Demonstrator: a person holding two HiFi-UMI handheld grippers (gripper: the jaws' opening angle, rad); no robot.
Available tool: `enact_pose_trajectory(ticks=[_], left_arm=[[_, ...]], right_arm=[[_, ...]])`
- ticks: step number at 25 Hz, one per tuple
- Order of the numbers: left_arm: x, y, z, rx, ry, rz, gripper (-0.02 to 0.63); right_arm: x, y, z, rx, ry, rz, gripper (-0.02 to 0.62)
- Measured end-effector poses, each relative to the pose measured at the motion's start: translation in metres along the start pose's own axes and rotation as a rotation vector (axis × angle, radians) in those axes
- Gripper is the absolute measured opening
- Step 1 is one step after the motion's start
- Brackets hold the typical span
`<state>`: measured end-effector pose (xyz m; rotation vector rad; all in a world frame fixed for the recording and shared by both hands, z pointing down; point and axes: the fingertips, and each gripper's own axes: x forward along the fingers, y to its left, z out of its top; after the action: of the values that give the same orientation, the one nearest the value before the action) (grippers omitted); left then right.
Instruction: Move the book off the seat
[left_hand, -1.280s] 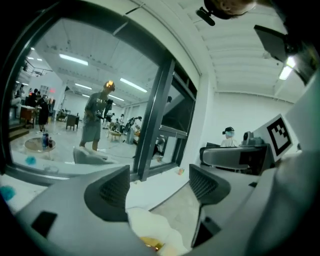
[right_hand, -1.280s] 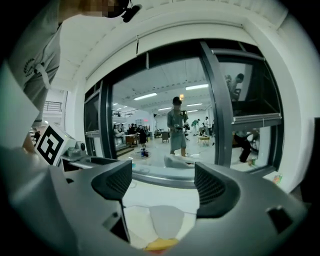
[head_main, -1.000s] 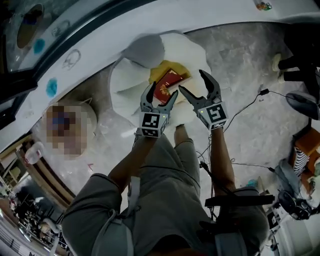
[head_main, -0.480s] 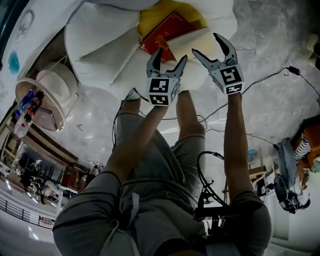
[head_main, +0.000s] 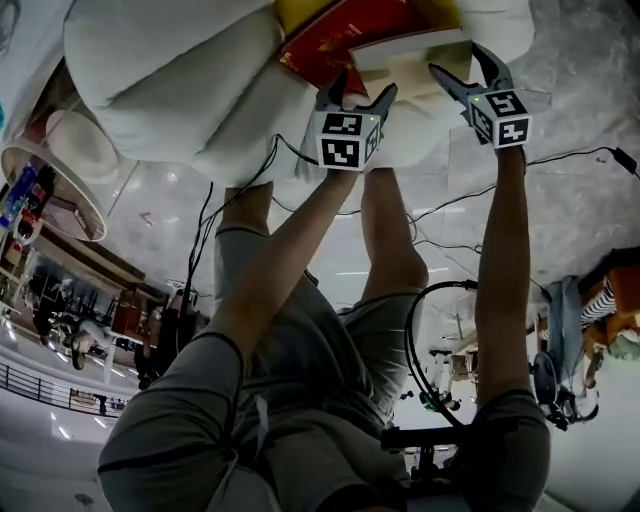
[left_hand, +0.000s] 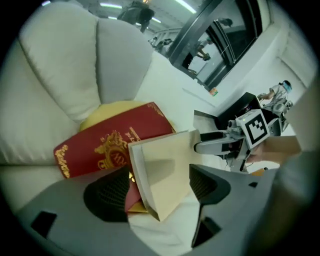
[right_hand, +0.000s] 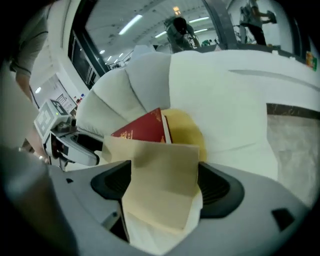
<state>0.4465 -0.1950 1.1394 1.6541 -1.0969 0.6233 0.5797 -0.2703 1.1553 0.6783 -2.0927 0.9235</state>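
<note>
The tan book (head_main: 410, 70) lies cover up on the white seat (head_main: 170, 90). It partly overlaps a red book (head_main: 335, 40) with a gold crest, which rests on the yellow cushion (left_hand: 107, 110) at the seat's centre. Since a second ago both grippers have dropped steeply toward the seat, so the books that sat small beyond the jaw tips now fill the top of the head view. The left gripper (head_main: 358, 92) now straddles the tan book's near corner. Its jaws stand wide, with the pads on either side of the corner and neither visibly pressing. The right gripper (head_main: 458, 60) has the same book between its jaws, which are equally apart and gripping nothing. The approach looks all but finished, and closing on the tan book seems the likely next step. Whether the task means that book or the red one is unclear. The tan book's page edge faces left in the left gripper view and one corner points back at that gripper. Its long axis seems to run away from the person toward the seat back, though the wide lens leaves this unsure. The red book lies diagonally.
</note>
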Motion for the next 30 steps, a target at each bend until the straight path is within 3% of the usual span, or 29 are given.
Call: enact_pose_trajectory(ticks=[2,6,10,14,20,26,30], left_arm=[[0.02,-0.002,-0.007,0.017,0.054,-0.031,0.365],[0.037,0.009,-0.006,0.016,0.123,0.031,0.39],[0.027,0.008,0.007,0.026,0.096,0.076,0.394],[0.009,0.01,0.015,0.056,0.084,0.089,0.399],[-0.045,-0.003,0.07,0.201,-0.023,0.175,0.398],[-0.136,-0.033,0.165,0.283,-0.184,0.166,0.399],[-0.226,-0.073,0.227,0.363,-0.276,0.152,0.399]], right_arm=[[0.012,0.002,-0.017,0.027,0.069,0.041,0.403],[0.022,0.008,-0.023,0.036,0.127,0.041,0.408],[0.013,0.019,-0.03,0.037,0.145,0.028,0.408],[0.003,0.036,-0.018,0.085,0.086,-0.02,0.408],[-0.035,0.059,0.046,0.188,-0.091,-0.149,0.408],[-0.118,0.098,0.154,0.111,-0.231,-0.283,0.41],[-0.199,0.141,0.225,0.089,-0.328,-0.331,0.408]])
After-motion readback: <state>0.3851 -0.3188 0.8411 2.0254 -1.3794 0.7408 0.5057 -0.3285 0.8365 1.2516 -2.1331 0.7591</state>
